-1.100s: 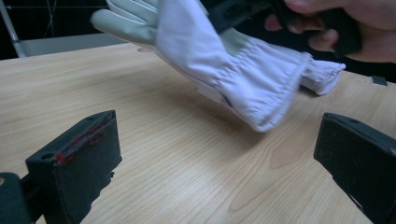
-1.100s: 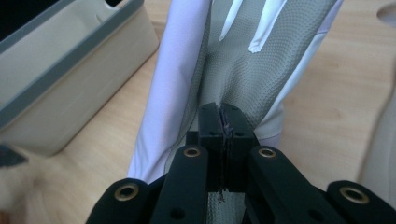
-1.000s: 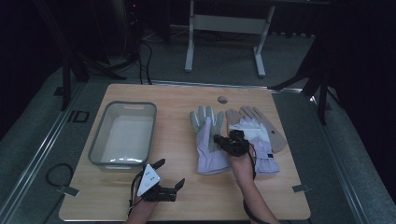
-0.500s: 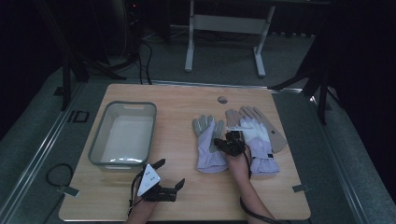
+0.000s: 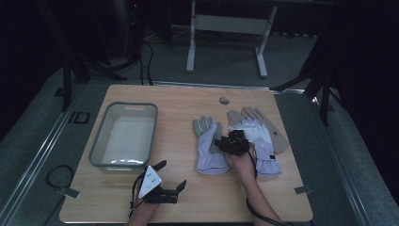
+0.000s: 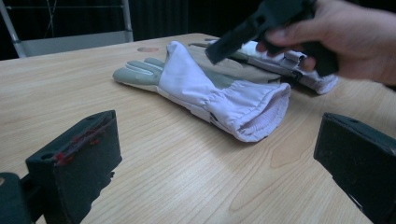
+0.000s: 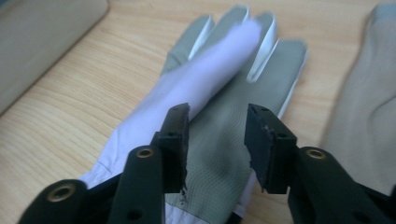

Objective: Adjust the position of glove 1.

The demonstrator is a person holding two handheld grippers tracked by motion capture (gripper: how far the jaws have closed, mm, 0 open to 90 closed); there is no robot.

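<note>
While dark floor surrounds it, the wooden table [image 5: 188, 197] carries a grey tub [image 5: 124, 136]. Lavender-and-grey glove [image 5: 207, 148]: flat, folded lengthwise. Right gripper [image 5: 221, 142] jaws have just been opening above it, nothing pinched; left gripper [image 5: 171, 175] jaws wide apart, empty.

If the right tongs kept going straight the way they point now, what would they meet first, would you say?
Most likely the grey palm of the left-hand glove, which lies directly beyond the right tongs. Their jaws have just been opening, with nothing gripped between them. How near it is remains unclear.

Cloth glove [image 7: 219, 130], matt; wood-grain table [image 6: 154, 168]; bin [image 5: 123, 136] prob. plastic.
</note>
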